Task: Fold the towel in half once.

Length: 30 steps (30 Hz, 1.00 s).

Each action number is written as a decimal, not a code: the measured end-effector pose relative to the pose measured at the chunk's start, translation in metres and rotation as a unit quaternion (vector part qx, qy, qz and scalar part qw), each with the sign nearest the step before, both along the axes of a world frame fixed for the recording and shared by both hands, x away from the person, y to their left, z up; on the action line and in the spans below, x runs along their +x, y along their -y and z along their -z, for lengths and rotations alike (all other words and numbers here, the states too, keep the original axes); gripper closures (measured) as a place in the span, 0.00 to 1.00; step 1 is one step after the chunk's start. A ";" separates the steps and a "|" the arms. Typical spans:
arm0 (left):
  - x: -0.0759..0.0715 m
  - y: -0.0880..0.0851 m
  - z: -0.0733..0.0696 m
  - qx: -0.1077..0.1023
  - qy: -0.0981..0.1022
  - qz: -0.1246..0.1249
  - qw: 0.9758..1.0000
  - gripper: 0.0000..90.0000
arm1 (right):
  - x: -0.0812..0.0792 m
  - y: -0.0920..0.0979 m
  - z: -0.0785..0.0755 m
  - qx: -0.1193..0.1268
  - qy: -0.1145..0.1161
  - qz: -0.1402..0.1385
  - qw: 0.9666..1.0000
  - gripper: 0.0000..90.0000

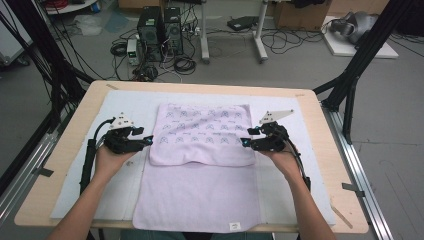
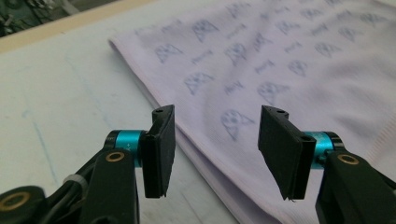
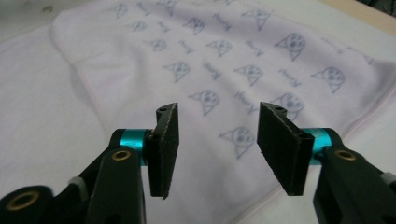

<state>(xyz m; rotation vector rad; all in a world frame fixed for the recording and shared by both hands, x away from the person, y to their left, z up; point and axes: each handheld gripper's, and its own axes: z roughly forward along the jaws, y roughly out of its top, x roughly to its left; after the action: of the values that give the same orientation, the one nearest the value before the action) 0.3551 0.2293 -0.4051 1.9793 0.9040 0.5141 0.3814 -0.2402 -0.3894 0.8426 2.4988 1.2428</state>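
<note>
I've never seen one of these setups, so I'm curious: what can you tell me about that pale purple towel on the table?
The towel is a soft-looking pale lilac cloth lying flat on the white mat. Its far part is folded back over itself, showing a side printed with small blue-grey figures and words. The plain near part reaches the table's near edge, where a small white label sits. Nothing grips it: an open gripper stands at each side of the folded part.

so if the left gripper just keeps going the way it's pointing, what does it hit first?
Most likely the folded-over printed layer of the towel: the left gripper points at its side edge with open, empty jaws. Depth is unclear, so it may meet the white mat just before that edge.
</note>
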 end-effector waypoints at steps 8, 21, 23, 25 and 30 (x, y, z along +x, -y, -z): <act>-0.031 0.007 0.017 0.003 -0.002 0.047 0.999 0.67 | -0.029 0.002 0.017 -0.019 -0.003 -0.022 1.000 0.70; -0.030 0.019 0.039 0.051 -0.045 0.077 0.995 0.79 | -0.035 0.005 0.054 -0.037 -0.027 -0.011 0.999 0.75; -0.030 0.019 0.040 0.050 -0.042 0.076 0.995 0.85 | -0.037 0.006 0.055 -0.030 -0.026 -0.009 0.999 0.80; -0.030 0.020 0.039 0.048 -0.043 0.075 0.995 0.91 | -0.038 0.007 0.057 -0.020 -0.024 -0.008 0.999 0.85; -0.032 0.019 0.036 0.053 -0.038 0.068 0.996 0.97 | -0.038 0.005 0.055 -0.023 -0.018 -0.015 0.999 0.96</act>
<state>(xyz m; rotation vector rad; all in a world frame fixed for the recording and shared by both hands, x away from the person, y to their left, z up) 0.3230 0.2102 -0.4408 2.1522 0.7955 0.4200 0.3432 -0.2455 -0.4444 0.8275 2.5678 1.1848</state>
